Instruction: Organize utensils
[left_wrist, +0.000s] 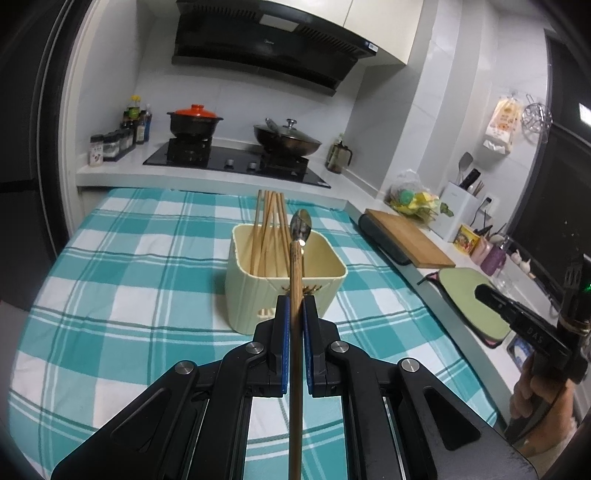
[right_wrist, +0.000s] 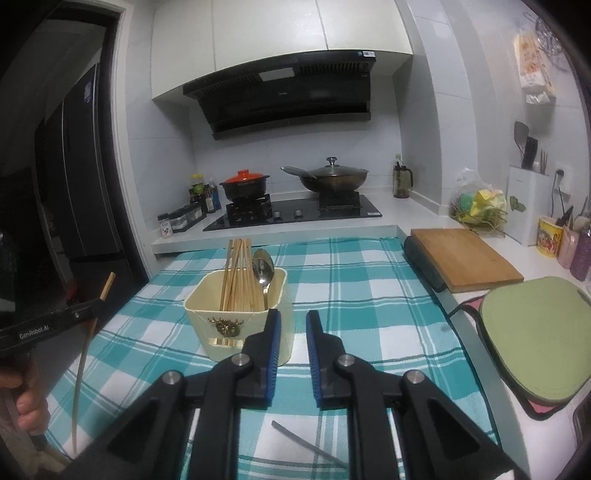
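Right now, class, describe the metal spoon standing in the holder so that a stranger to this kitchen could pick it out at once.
Start at the teal checked tablecloth in front of the stove. On it stands a cream utensil holder with a gold emblem. Inside, to the right of the bundle of wooden chopsticks, stands the spoon, bowl upward: the only shiny metal piece among pale wooden sticks.

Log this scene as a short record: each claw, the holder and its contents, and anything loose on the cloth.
left claw: shut on a chopstick, aimed toward the holder
right claw: open, nothing between the pads, near the holder
holder: cream tub upright on the checked cloth
in holder: bundle of chopsticks and a spoon, bowl end up
loose on cloth: thin metal handle below the right claw, its other end hidden
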